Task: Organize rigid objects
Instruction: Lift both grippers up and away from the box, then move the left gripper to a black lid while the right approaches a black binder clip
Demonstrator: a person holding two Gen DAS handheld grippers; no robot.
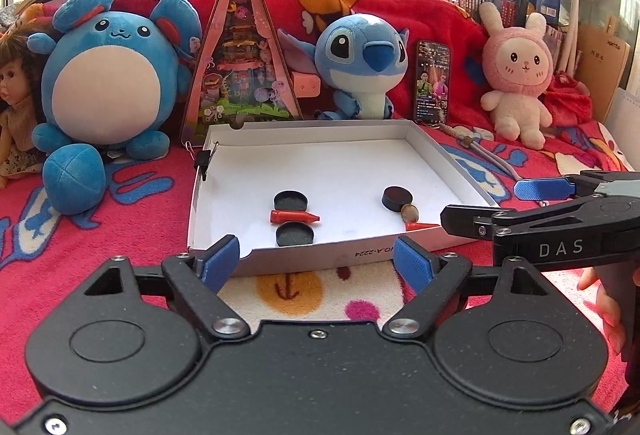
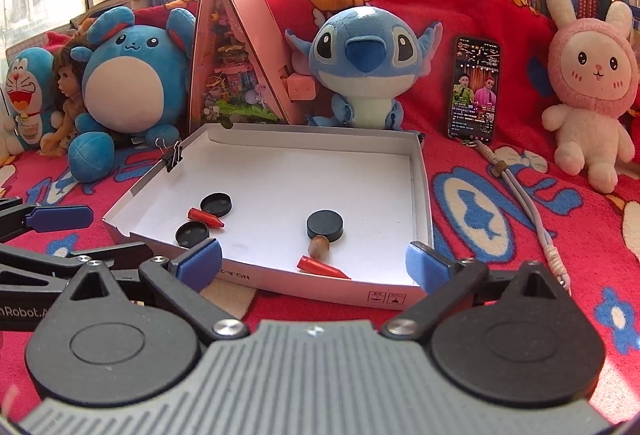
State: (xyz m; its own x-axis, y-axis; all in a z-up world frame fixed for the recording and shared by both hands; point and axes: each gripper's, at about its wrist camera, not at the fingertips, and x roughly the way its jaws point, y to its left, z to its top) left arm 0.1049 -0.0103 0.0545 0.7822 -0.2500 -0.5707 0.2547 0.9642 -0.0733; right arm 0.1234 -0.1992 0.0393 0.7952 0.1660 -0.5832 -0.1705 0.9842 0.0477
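Observation:
A white cardboard tray point(image 1: 224, 163) point(image 2: 420, 195) lies on a red blanket. In it are two open black round lids point(image 1: 291, 201) point(image 1: 294, 234), with a red cone point(image 1: 294, 217) between them. To the right are a black puck point(image 1: 397, 197), a brown nut point(image 1: 410, 212) and a second red cone point(image 1: 420, 225); they also show in the right wrist view as the puck point(image 2: 325, 224), the nut point(image 2: 319, 245) and the cone point(image 2: 322, 268). My left gripper point(image 1: 318, 261) is open and empty before the tray's front edge. My right gripper point(image 2: 314, 261) is open and empty at the front right corner.
Plush toys line the back: a blue round one point(image 1: 108, 75), a blue Stitch point(image 1: 360, 63), a pink rabbit point(image 1: 516, 75). A triangular toy box point(image 1: 240, 55), a lit phone point(image 1: 432, 81) with its cord point(image 2: 532, 219) and a binder clip point(image 1: 203, 159) are near the tray.

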